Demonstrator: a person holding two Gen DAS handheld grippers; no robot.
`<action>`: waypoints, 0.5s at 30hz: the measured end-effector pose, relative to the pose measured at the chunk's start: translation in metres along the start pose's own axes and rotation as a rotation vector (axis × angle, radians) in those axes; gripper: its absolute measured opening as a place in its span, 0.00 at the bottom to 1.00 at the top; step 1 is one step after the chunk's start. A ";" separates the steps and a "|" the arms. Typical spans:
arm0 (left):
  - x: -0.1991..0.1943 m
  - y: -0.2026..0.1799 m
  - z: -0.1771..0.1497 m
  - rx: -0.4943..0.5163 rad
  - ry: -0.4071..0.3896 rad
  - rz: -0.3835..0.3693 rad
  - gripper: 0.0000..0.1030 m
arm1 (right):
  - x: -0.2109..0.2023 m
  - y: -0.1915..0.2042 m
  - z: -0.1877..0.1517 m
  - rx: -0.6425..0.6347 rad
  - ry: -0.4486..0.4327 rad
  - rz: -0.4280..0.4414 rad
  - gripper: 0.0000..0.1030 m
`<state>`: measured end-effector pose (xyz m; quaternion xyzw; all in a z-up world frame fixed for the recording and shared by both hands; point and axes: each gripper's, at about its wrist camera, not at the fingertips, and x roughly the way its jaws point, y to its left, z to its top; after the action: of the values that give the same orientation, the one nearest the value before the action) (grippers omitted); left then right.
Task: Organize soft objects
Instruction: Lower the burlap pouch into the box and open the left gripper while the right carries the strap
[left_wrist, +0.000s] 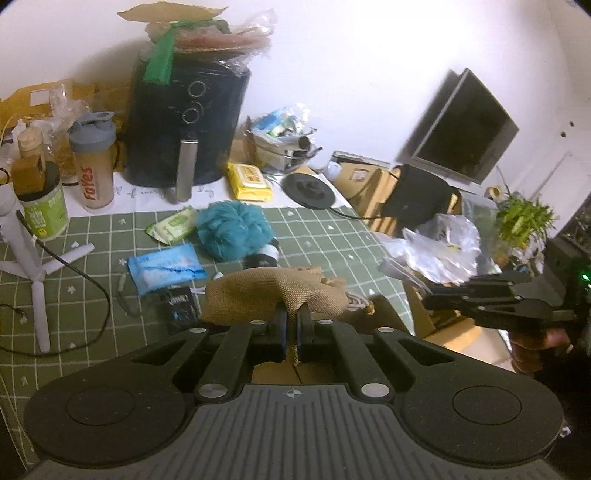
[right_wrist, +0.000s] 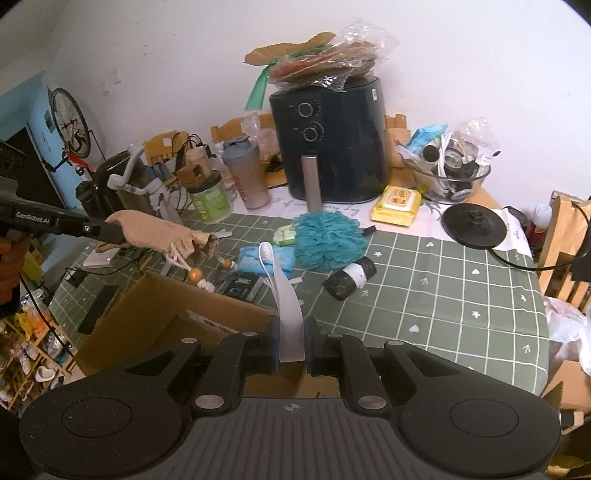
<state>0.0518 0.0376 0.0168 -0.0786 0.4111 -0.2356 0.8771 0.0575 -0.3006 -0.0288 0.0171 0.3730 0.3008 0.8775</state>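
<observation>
My left gripper (left_wrist: 291, 325) is shut on a tan burlap drawstring pouch (left_wrist: 273, 295) and holds it in the air above an open cardboard box (right_wrist: 155, 317). The pouch (right_wrist: 155, 230) and its beaded cord show at the left of the right wrist view. My right gripper (right_wrist: 291, 339) is shut on a white-grey toothpaste-like tube (right_wrist: 284, 295) that points up and away over the box's edge. A teal bath pouf (right_wrist: 328, 240) lies on the green checked cloth (right_wrist: 443, 288), also in the left wrist view (left_wrist: 232, 229). The right gripper (left_wrist: 491, 302) shows at the right.
A black air fryer (right_wrist: 332, 147) stands at the back with a shaker bottle (right_wrist: 247, 173), a green tub (right_wrist: 210, 195), a glass bowl of clutter (right_wrist: 450, 173) and yellow wipes (right_wrist: 397, 203). Blue wipes (right_wrist: 258, 258), a black roll (right_wrist: 351, 280) and a kettle base (right_wrist: 474, 225) lie on the cloth.
</observation>
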 end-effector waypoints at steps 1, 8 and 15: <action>-0.002 -0.003 -0.003 0.005 0.002 -0.005 0.05 | -0.001 0.001 -0.001 -0.003 0.000 0.004 0.15; 0.005 -0.016 -0.031 0.039 0.053 0.018 0.16 | -0.009 0.009 -0.009 -0.013 -0.007 0.029 0.15; 0.028 -0.020 -0.064 0.022 0.146 0.151 0.51 | -0.011 0.018 -0.021 -0.031 0.016 0.044 0.15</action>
<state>0.0113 0.0104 -0.0373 -0.0205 0.4762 -0.1781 0.8609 0.0286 -0.2955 -0.0320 0.0091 0.3748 0.3261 0.8678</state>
